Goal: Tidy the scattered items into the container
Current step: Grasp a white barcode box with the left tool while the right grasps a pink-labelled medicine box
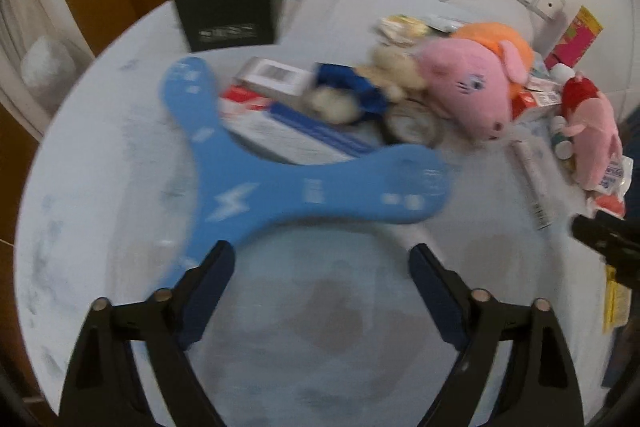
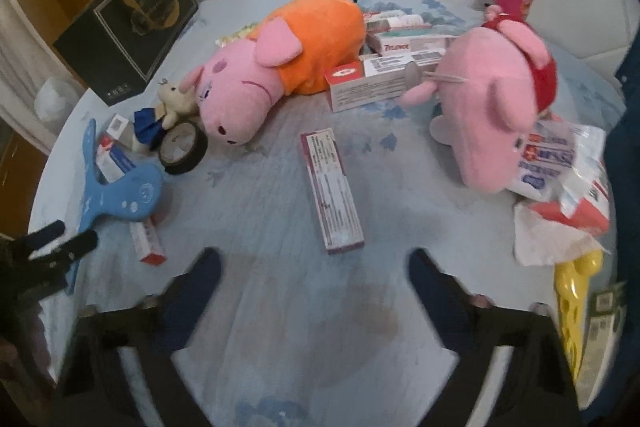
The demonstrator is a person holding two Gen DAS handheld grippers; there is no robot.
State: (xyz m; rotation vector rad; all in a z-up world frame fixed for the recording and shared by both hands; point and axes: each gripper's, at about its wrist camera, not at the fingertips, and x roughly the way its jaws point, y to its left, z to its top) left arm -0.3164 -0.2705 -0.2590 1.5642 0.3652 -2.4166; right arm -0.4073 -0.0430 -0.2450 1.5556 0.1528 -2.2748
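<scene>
Jaws wide on both tools. Left hand-held gripper (image 1: 320, 259) holds nothing, fingers either side of bare cloth, its left finger right at the tail of the blue boomerang (image 1: 256, 183); contact unclear, frame is blurred. Right hand-held gripper (image 2: 316, 267) also gapes over bare table (image 2: 300, 327), pointed at the purple-edged carton (image 2: 332, 191) just ahead of it.

Landmark: orange-bodied pig plush (image 2: 280, 55). Black box (image 2: 124, 27) stands beyond and left of it, at the table's back edge, probably the container; I can't see inside it. Small teddy (image 2: 172, 99) and tape roll (image 2: 182, 147) sit at its snout, medicine cartons (image 2: 384, 75) against its right side, red-dressed pig plush (image 2: 492, 99) further right on a heap of packets (image 2: 560, 163).

Progress, as I read it: essentially none. Everything visible is on the table, nothing gripped. Whole pile left to move.
</scene>
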